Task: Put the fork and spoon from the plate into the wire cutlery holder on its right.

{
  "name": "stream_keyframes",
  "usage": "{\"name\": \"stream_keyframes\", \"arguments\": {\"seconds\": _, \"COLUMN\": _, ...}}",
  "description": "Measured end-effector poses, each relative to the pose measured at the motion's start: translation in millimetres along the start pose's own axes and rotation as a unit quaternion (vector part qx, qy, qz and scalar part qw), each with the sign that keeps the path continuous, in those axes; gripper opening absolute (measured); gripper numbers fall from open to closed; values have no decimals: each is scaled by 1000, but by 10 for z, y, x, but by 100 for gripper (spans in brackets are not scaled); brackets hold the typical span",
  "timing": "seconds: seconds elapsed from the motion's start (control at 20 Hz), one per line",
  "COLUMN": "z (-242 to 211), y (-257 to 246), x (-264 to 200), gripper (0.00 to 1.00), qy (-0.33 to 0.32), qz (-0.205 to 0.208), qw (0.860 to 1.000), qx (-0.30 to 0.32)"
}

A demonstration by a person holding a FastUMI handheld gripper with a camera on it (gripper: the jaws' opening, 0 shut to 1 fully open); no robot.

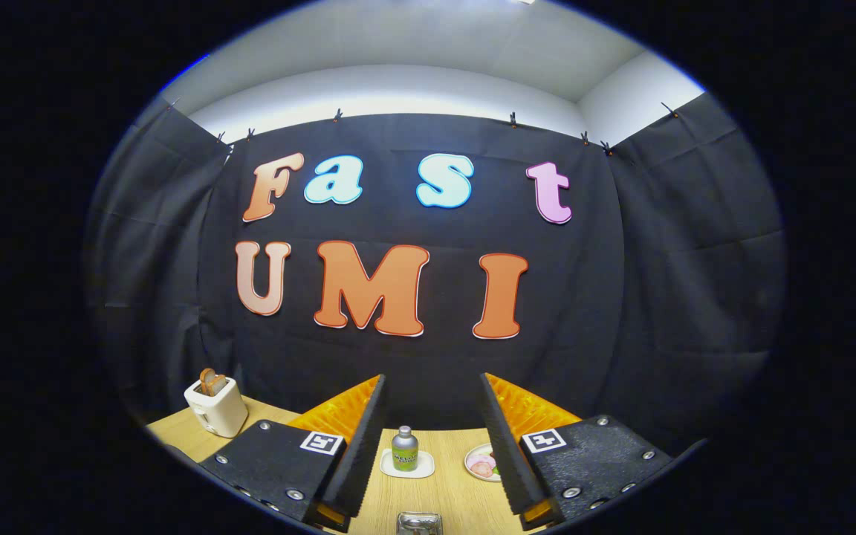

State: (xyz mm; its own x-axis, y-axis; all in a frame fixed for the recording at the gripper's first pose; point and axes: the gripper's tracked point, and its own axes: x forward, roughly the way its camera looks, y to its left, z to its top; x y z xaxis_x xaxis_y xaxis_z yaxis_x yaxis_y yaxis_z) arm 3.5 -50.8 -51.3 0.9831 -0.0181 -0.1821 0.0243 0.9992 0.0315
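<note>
Spread empty, claw [434, 386] frames a small bottle [404, 449] on smooth wooden table [443, 490].

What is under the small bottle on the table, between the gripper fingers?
The bottle stands on a small white coaster on the wooden table, ahead of the open gripper. The bottle covers the coaster's middle.

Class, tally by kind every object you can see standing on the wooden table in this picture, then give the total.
Toaster: 1
Bottle: 1
Coaster under the bottle: 1
Plate: 1
Metal thing between the open gripper's fingers: 1
Total: 5
</note>
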Motion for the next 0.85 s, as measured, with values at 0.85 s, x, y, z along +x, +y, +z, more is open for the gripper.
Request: {"name": "stream_keyframes", "arguments": {"seconds": 0.85, "z": 118, "y": 344, "x": -159, "gripper": 98, "qy": -64, "qz": 54, "qw": 996, "qx": -14}}
